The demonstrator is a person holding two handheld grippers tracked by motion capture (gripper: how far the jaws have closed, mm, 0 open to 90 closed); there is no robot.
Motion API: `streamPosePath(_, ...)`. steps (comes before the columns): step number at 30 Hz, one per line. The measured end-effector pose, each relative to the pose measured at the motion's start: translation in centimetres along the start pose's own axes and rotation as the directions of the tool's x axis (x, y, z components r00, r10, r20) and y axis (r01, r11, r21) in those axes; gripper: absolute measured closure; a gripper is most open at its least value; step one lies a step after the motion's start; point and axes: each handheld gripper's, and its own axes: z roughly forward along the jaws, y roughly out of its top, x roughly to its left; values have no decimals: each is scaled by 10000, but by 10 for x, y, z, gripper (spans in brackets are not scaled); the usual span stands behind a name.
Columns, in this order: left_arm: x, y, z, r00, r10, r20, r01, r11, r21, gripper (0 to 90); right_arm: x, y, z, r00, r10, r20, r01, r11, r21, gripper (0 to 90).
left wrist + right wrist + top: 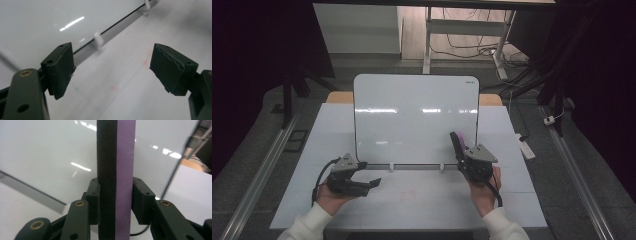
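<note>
Dark curtains closed off both sides of the room, with a grey floor, metal rails and loose cables beyond the white table (412,200). On it a whiteboard (412,115) stood propped and leaning back, its lower edge in a rail with small white clips. The board looked clean; faint reddish marks showed on the table just near of it.

The right tongs (460,150) were clamped on an eraser (116,170), black felt on one side and purple foam on the other, held upright close before the right part of the board. The left tongs (373,183) lay low over the table at the board's near left corner, jaws well apart with nothing between them.

The step in hand seemed to be bringing the eraser to the board for wiping. Next, the felt face would need to be turned flat against the surface and pressed evenly, with the free tongs perhaps steadying the board so it did not tip.
</note>
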Motion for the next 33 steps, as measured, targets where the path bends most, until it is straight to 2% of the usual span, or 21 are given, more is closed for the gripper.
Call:
streamPosePath(6,9,-18,-12,9985,-468,-289,467,9989,-25,207,-9,-1,6,9986,97,520,-112,9995,285,619)
streamPosePath(15,16,-30,-22,9957,-753,-538,749,9971,-93,207,-7,0,13,9976,-158,681,141,9996,253,577)
streamPosePath(19,17,-32,-24,9950,-817,-573,811,9966,-136,206,-12,-1,8,9997,-77,213,77,10000,-38,470)
streamPosePath(22,19,-33,-24,9949,-834,-568,829,9965,-121,206,-18,-3,0,9982,74,-596,-104,9987,-496,420)
streamPosePath(25,20,-35,-25,9948,-850,-559,844,9963,-132,206,-24,-5,-5,9924,85,-1229,-164,9978,-636,393)
streamPosePath(27,20,-35,-26,9949,-846,-548,839,9964,-151,205,-28,-7,-8,9879,-31,-1550,-52,9986,-532,380)
streamPosePath(30,21,-37,-29,9951,-832,-532,822,9964,-216,205,-32,-13,-11,9758,-29,-2185,-71,9990,-451,371)
streamPosePath(33,22,-38,-31,9956,-747,-563,730,9969,-306,205,-35,-19,-15,9682,-265,-2488,155,9988,-462,361)
